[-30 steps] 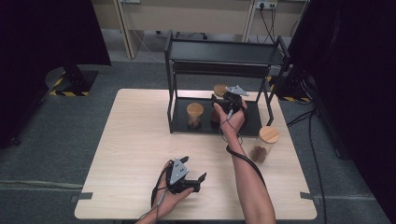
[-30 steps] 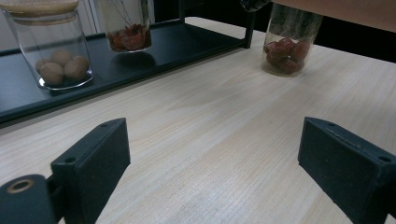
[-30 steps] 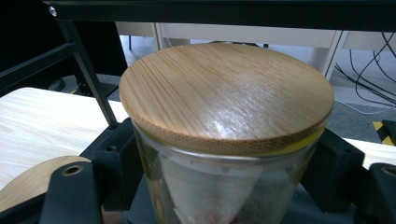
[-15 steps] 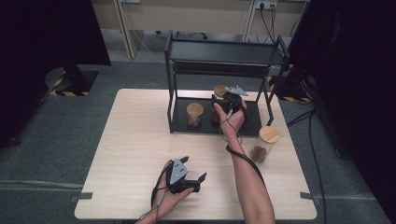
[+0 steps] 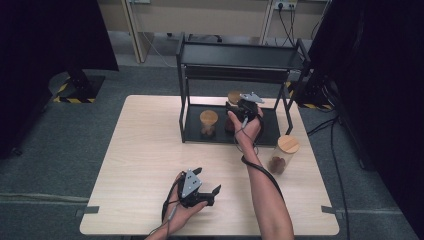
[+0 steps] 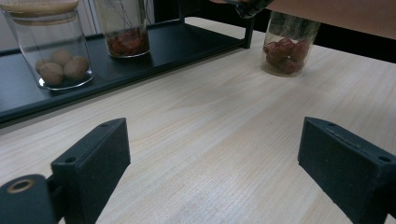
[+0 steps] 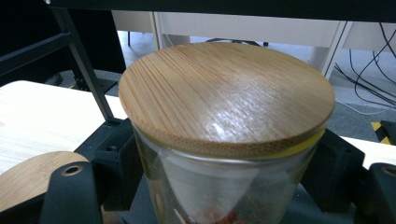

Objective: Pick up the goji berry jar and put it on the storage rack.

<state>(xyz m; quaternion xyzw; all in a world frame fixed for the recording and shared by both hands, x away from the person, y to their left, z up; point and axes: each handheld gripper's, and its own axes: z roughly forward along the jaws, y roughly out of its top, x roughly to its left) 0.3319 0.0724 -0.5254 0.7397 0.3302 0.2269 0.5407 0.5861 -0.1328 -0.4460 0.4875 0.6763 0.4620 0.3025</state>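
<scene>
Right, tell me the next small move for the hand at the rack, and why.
Probably open the right gripper and back it out of the rack. Its fingers clamp the bamboo-lidded jar, which appears to stand on the lower shelf beside a second jar, so the placing looks done. Whether its base fully rests cannot be told.

A pale striped bamboo lid (image 7: pixel 226 95) tops a clear glass jar (image 7: pixel 219 186) of red fruit on the black metal rack (image 5: pixel 240 55) and light wood-grain table (image 5: pixel 145 150).
</scene>
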